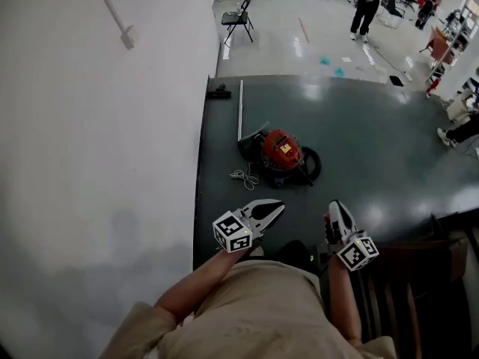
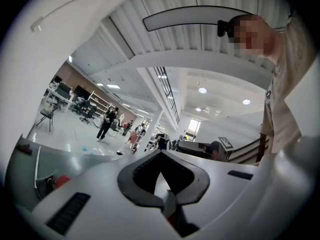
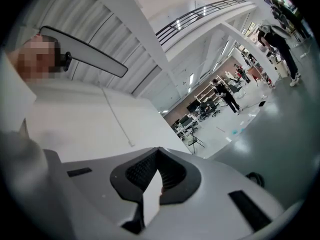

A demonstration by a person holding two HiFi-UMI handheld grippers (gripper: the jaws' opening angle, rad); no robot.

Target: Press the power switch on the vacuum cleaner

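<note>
Beige cloth of the person's top (image 1: 254,313) fills the near edge of the head view, and we see both forearms reach forward from it. The left gripper (image 1: 278,206) and the right gripper (image 1: 334,204) hang side by side over the near edge of a dark grey floor section (image 1: 374,148), well short of the vacuum cleaner (image 1: 281,150). Each gripper's own view shows its jaws closed tip to tip with nothing between them.

Beyond the grippers we find a loose white cord (image 1: 245,176) just left of the vacuum cleaner. The vacuum cleaner stands near the middle of the dark section with its red lid upward. Its black hose (image 1: 312,163) curls round its right side. Its pale tube (image 1: 240,111) gives the long axis: it runs from the canister's left side straight away from the person, toward a black nozzle (image 1: 219,92) near the far left corner. We cannot make out the power switch at this size.

The left gripper view catches only a red sliver of the vacuum cleaner at its lower left, plus ceiling lights (image 2: 202,90). The right gripper view shows a dark loop, seemingly the hose, and a railing (image 3: 200,11) overhead.

Farthest off, on the pale floor, stand a folding chair (image 1: 238,17) and a person in black (image 1: 367,2).
</note>
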